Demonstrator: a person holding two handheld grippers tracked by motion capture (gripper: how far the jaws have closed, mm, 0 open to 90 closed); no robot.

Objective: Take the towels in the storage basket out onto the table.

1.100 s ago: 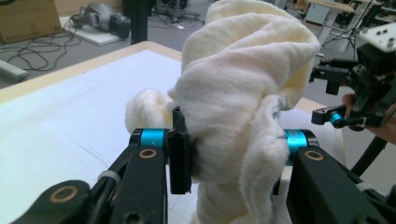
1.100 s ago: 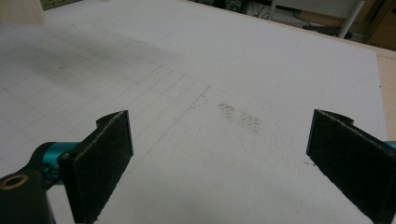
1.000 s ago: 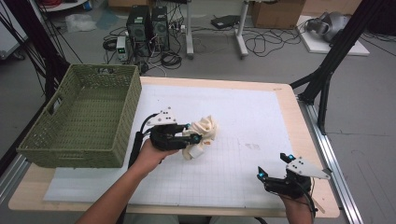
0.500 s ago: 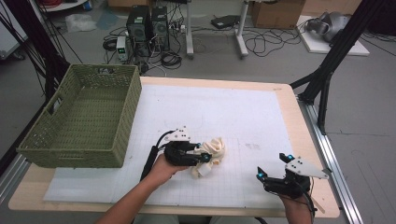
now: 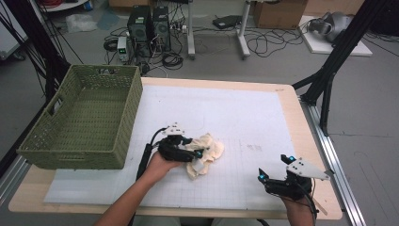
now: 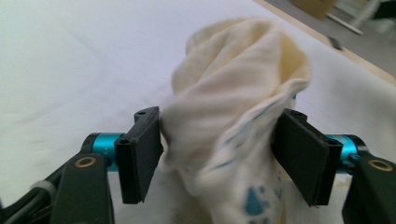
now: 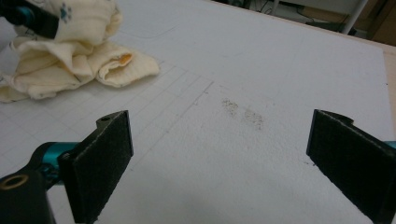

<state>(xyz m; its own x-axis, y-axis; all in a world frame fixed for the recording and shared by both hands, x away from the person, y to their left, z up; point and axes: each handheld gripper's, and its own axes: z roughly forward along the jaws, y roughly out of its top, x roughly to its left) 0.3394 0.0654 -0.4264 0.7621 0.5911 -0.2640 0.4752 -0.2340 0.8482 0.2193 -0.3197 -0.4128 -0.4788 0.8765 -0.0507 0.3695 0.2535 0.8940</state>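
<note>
A crumpled cream cloth (image 5: 214,148) with small blue prints lies bunched on the white gridded mat (image 5: 235,108), near the middle front. My left gripper (image 5: 197,154) lies low over the cloth's left side. In the left gripper view the cloth (image 6: 233,116) stands between the wide-apart jaws of the left gripper (image 6: 219,158); they have just been opening and the pads do not squeeze it. My right gripper (image 5: 273,167) rests open near the front right edge. In the right gripper view nothing lies between the pads of the right gripper (image 7: 219,163), and the cloth (image 7: 70,60) is at the far left.
A green woven basket (image 5: 75,153) stands on the table's left side, beside the mat. A faint dark smudge (image 7: 243,114) marks the mat ahead of the right gripper. The table's wooden edge (image 5: 310,141) runs along the right.
The left gripper came down and toward the front edge with the cloth, which now lies on the mat. Its jaws stand wider apart. The right gripper stayed put.
</note>
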